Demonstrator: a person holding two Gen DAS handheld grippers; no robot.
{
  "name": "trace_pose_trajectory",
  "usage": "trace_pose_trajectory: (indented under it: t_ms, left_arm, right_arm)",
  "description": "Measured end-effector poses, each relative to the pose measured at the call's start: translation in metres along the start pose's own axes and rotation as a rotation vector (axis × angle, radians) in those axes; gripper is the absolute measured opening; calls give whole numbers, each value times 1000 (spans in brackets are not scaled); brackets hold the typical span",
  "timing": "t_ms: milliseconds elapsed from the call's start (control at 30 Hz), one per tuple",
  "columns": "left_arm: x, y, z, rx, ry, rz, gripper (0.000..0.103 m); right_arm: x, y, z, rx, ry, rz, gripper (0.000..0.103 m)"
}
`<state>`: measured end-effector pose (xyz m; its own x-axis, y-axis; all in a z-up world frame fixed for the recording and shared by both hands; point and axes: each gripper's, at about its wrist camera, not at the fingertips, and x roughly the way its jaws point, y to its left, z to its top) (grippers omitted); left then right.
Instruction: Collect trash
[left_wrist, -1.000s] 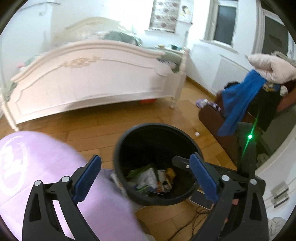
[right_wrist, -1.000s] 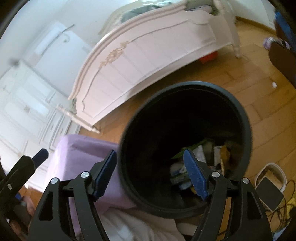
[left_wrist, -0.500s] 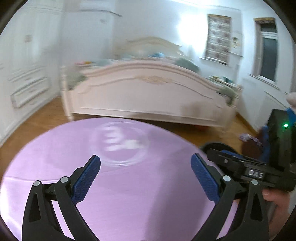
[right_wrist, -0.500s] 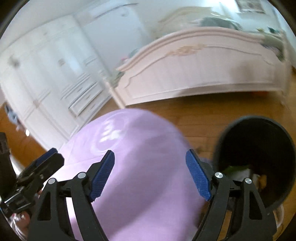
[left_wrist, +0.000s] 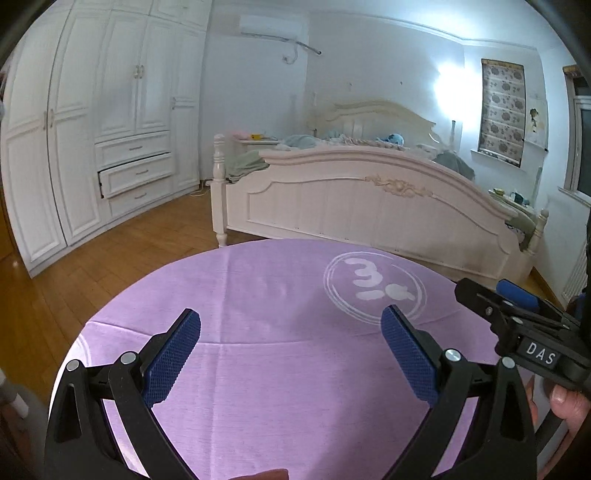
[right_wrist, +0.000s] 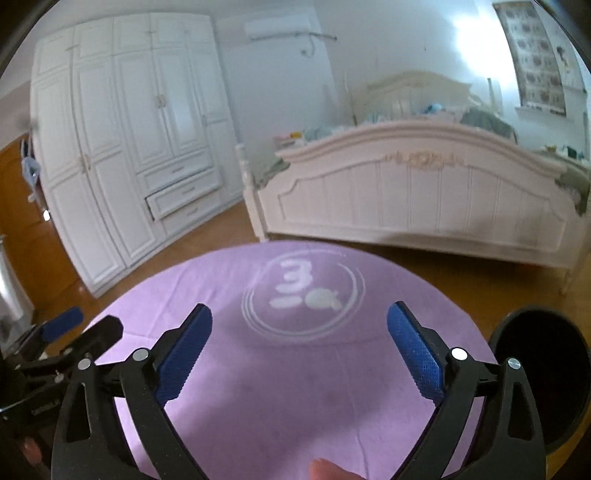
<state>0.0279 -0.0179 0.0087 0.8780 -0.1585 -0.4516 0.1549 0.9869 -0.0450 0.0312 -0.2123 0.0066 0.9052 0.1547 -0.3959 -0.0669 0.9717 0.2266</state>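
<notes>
So both grippers swung off the bin (right_wrist: 532, 373) and now hover over the purple table (left_wrist: 280, 369). Left gripper (left_wrist: 291, 354) and right gripper (right_wrist: 299, 347) gape wide, empty; right's jaws just spread. Probably trash dropped, hunting more; none on the table.

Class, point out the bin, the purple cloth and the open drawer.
bin (right_wrist: 535, 373): right wrist view, dark inside.
purple cloth (left_wrist: 280, 306): left wrist view, bare middle.
open drawer (left_wrist: 136, 173): left wrist view, front panel.

One round table (left_wrist: 280, 369), one bin (right_wrist: 539, 373), one bed (left_wrist: 369, 206)
</notes>
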Motion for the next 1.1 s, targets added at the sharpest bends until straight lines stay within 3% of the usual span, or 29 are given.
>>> trace_pose_trajectory:
  t_ms: [467,1100]
  left_arm:
    - [-3,10,-5,-32,-2,7,97]
    - [-2,10,-12,-33,34,7,97]
  right_arm:
    - [-5,18,-15,-68,-136,-36,98]
    - [-6,14,-20,-45,-142,-25,98]
